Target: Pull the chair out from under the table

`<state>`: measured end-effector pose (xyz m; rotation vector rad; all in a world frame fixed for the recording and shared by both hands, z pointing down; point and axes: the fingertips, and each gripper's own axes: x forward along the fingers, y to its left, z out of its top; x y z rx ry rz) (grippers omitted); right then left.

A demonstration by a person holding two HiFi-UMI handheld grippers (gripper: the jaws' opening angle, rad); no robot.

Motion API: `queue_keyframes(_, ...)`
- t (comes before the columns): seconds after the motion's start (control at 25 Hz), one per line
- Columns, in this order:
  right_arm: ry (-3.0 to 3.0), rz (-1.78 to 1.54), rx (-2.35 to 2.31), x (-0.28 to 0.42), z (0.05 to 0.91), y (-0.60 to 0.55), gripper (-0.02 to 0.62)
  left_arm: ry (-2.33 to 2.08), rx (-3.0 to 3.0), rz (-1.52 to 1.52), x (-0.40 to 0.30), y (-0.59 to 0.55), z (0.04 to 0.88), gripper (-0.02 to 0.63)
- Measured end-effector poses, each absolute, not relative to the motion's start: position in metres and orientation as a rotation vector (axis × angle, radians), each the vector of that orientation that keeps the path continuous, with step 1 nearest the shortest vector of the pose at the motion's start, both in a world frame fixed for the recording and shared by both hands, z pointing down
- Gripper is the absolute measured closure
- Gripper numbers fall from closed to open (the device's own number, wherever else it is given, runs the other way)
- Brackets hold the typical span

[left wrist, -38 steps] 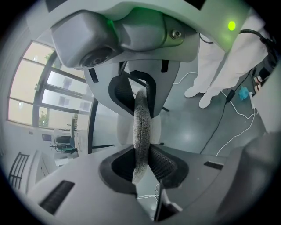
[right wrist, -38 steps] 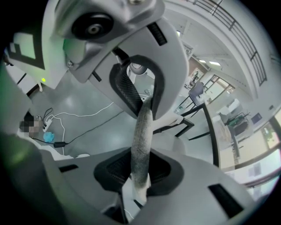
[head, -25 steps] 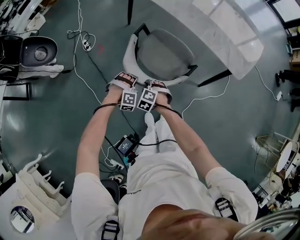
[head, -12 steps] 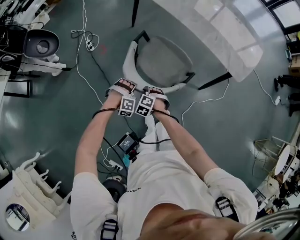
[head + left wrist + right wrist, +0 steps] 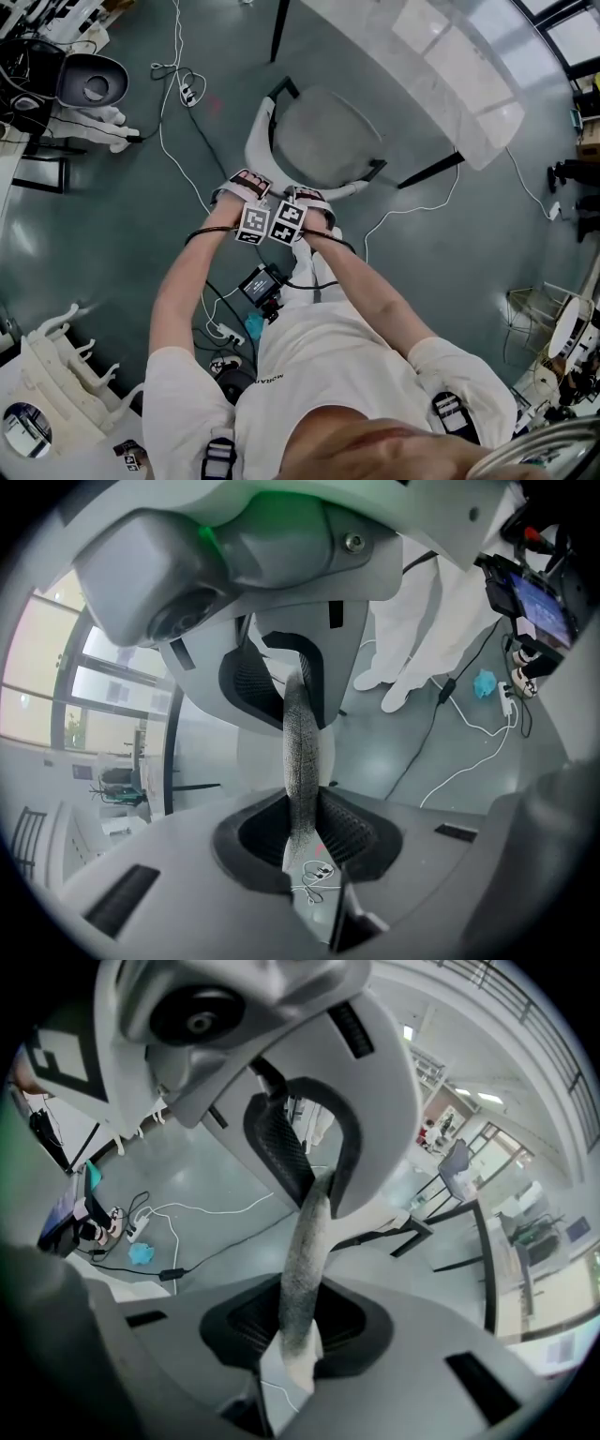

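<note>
The chair (image 5: 323, 136) has a grey seat and a curved white backrest (image 5: 255, 127); it stands beside the white marble table (image 5: 441, 66), with the seat almost wholly out from under the top. Both grippers sit side by side on the near rim of the backrest. My left gripper (image 5: 246, 181) is shut on that rim, which shows as a thin grey-speckled edge (image 5: 300, 752) pinched between its pads. Just to its right, my right gripper (image 5: 307, 194) is shut on the same rim (image 5: 305, 1260). The marker cubes hide the contact in the head view.
White and black cables and a power strip (image 5: 187, 92) lie on the grey floor left of the chair. A dark device (image 5: 261, 284) rests by the person's feet. Another grey chair (image 5: 89, 84) is at the far left, a white rack (image 5: 56, 366) at the lower left. Black table legs (image 5: 431, 169) flank the chair.
The chair has slid out from under the table toward the person, with both grippers still clamped on its backrest and drawn back with it.
</note>
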<state>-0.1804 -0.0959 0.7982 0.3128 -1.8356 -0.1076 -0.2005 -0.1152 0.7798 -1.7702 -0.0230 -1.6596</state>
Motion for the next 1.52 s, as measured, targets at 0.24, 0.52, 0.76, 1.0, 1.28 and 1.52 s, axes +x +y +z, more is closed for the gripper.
queue_keyframes(0.24, -1.826, -0.14, 0.247, -0.183, 0.799, -0.087, 0.497, -0.026, -1.753, -1.69, -0.203, -0.108, 0.781, 0.534)
queue_keyframes(0.52, -1.799, -0.162, 0.136, -0.182, 0.781, -0.072, 0.476, -0.066, -1.825, -1.766, -0.208, -0.091, 0.77, 0.531)
queue_keyframes(0.76, -1.863, -0.209, 0.158, -0.182, 0.737, -0.078, 0.522, -0.071, -1.895, -1.793, -0.208, -0.082, 0.733, 0.531)
queue_keyframes(1.0, -1.945, -0.181, 0.222, -0.159, 0.703, -0.089, 0.565, 0.074, -1.899, -1.755, -0.195, -0.098, 0.684, 0.559)
queue_keyframes(1.28, -2.122, -0.105, 0.357, -0.13, 0.639, -0.096, 0.581, 0.425, -2.044, -1.639, -0.17, -0.111, 0.617, 0.601)
queue_keyframes(1.52, -2.314, -0.012, 0.563, -0.119, 0.56, -0.127, 0.581, 0.876, -2.262, -1.435, -0.145, -0.134, 0.543, 0.601)
